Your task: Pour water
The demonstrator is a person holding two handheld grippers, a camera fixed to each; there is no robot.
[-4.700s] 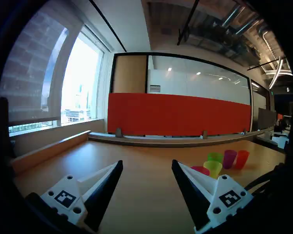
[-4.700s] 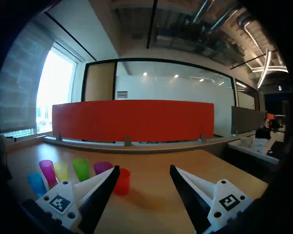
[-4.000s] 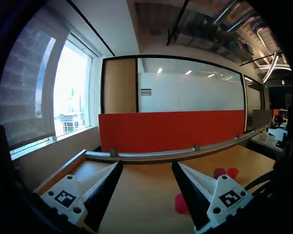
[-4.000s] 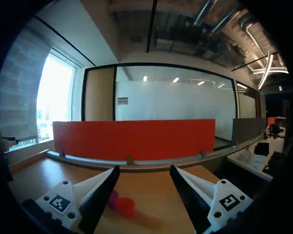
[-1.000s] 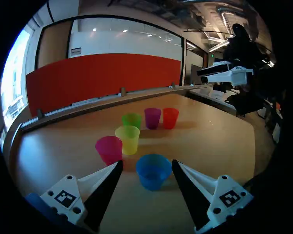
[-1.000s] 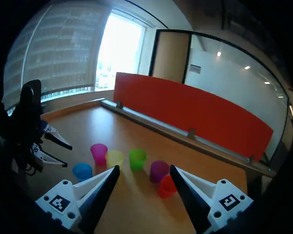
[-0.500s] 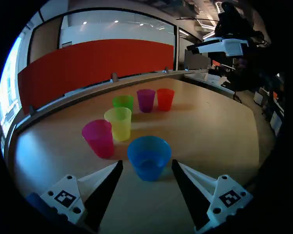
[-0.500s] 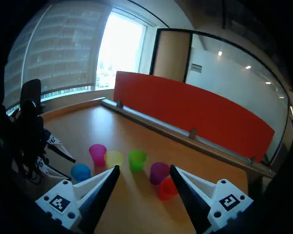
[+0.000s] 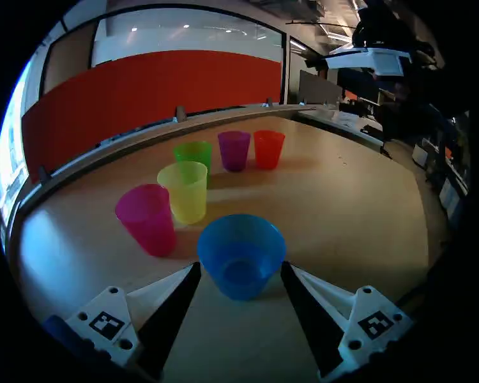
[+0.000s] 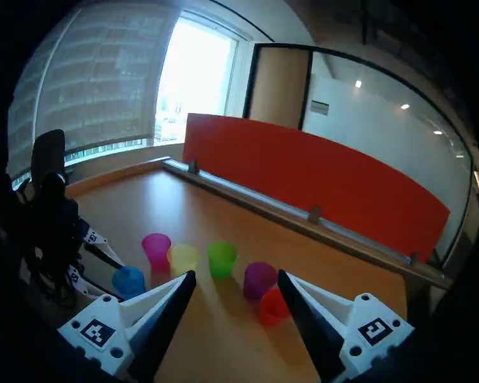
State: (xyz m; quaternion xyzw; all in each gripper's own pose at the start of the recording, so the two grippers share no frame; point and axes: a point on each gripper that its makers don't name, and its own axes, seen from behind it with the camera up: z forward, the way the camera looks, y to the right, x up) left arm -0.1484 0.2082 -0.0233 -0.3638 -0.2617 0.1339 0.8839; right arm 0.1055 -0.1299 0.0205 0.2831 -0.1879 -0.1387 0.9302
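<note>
A blue cup [image 9: 241, 246] stands upright on the wooden table [image 9: 342, 204], just in front of and partly between the fingertips of my left gripper [image 9: 239, 273], which is open and not touching it. Behind it a pink cup [image 9: 147, 218], yellow cup [image 9: 186, 190], green cup [image 9: 193, 154], purple cup [image 9: 233, 149] and red cup [image 9: 268, 148] form a curved row. My right gripper [image 10: 236, 281] hovers open, high above the table, over the purple cup [image 10: 260, 279] and red cup [image 10: 273, 306]. It also sees the blue cup [image 10: 128, 281] and the left gripper [image 10: 91, 255].
A red partition [image 9: 150, 89] with a rail runs along the table's far edge. A dark chair [image 10: 48, 153] and the person's dark sleeve [image 10: 51, 236] are at the left in the right gripper view. The right gripper's white body [image 9: 367, 60] shows far off at upper right.
Both grippers swung from facing the partition down toward the cups. In the last second my left gripper has closed in on the blue cup; the right gripper barely moved.
</note>
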